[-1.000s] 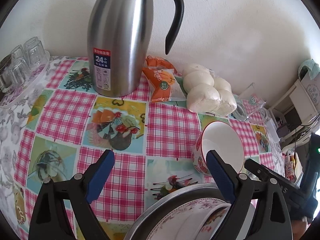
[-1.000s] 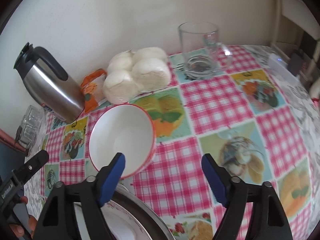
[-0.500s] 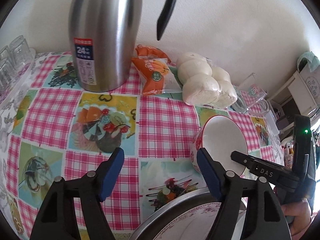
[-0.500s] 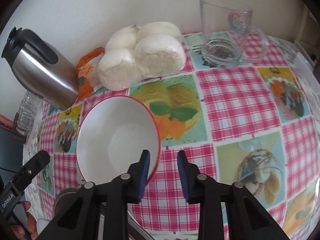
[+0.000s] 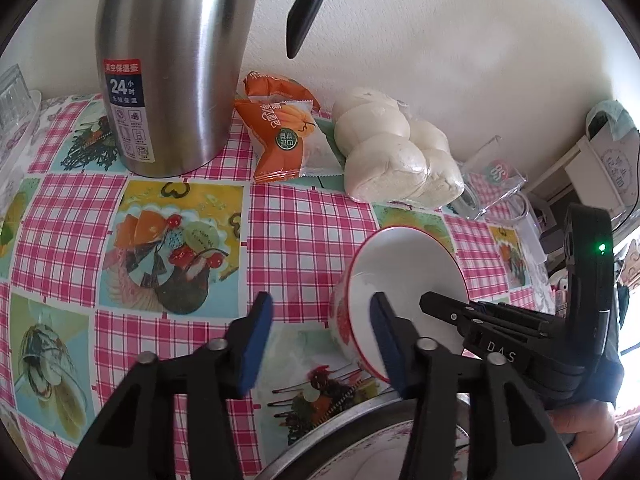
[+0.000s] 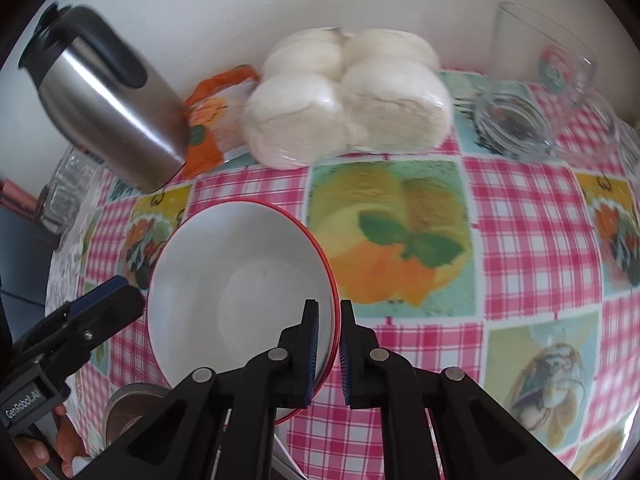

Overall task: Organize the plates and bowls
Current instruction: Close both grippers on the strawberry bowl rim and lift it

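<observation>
A white bowl [image 5: 404, 276] with a red rim and red flowers outside stands tilted on the checked tablecloth. My right gripper [image 6: 329, 354] is shut on its near rim, one pad inside and one outside; the bowl [image 6: 240, 292] fills the view's lower left. My left gripper [image 5: 320, 340] hovers just left of the bowl with its jaws closing. Its right finger [image 5: 386, 344] overlaps the bowl's mouth, and I see no pad pressing on the bowl. Below lies a round metal pan [image 5: 360, 414] holding a flowered plate [image 5: 404, 450].
At the back by the wall stand a steel thermos jug [image 5: 168, 80], an orange snack packet [image 5: 280, 140], a bag of white buns [image 5: 392, 160] and a glass mug [image 5: 494, 184]. Small glasses [image 5: 14, 92] sit at the far left. A hand [image 6: 60, 444] holds the left gripper.
The right jaws went from wide to shut on the bowl's rim as the gripper moved in. The left jaws narrowed and that gripper sank closer to the table and bowl.
</observation>
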The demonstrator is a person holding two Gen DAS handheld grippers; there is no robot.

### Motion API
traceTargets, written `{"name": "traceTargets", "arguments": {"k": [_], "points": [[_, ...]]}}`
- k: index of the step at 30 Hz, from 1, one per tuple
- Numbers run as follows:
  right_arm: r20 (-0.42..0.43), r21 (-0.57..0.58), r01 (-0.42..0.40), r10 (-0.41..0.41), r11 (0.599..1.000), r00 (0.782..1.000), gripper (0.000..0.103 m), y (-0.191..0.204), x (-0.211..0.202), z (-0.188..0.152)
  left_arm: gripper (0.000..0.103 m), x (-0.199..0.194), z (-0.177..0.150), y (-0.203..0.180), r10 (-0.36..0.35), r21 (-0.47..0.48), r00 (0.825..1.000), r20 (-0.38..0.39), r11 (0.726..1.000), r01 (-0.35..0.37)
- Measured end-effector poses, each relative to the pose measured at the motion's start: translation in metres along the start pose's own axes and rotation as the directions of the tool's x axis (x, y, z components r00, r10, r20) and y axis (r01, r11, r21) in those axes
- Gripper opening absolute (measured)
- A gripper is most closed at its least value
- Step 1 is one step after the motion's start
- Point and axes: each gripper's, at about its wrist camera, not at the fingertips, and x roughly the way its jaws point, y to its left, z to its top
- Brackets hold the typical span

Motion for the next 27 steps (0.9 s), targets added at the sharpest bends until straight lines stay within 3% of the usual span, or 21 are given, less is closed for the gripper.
{"name": "traceTargets", "arguments": {"k": [7, 10, 27], "points": [[-0.013, -0.067, -0.006, 0.006, 0.998, 1.0, 0.01, 0.014, 0.006, 0.005, 0.029, 0.015, 0.002, -0.001, 0.034, 0.024, 0.999, -0.037, 0.999, -0.033], [-0.013, -0.095, -0.005, 0.004, 0.995, 1.0, 0.01, 0.02, 0.007, 0.005, 0.023, 0.02, 0.001, -0.002, 0.079, 0.046, 0.996, -0.05, 0.996, -0.077], [-0.076, -0.149, 0.047, -0.059, 0.988, 0.995, 0.013, 0.036, 0.029, 0.002, 0.022, 0.042, -0.001, -0.005, 0.046, 0.073, 0.993, -0.106, 0.997, -0.039]]}}
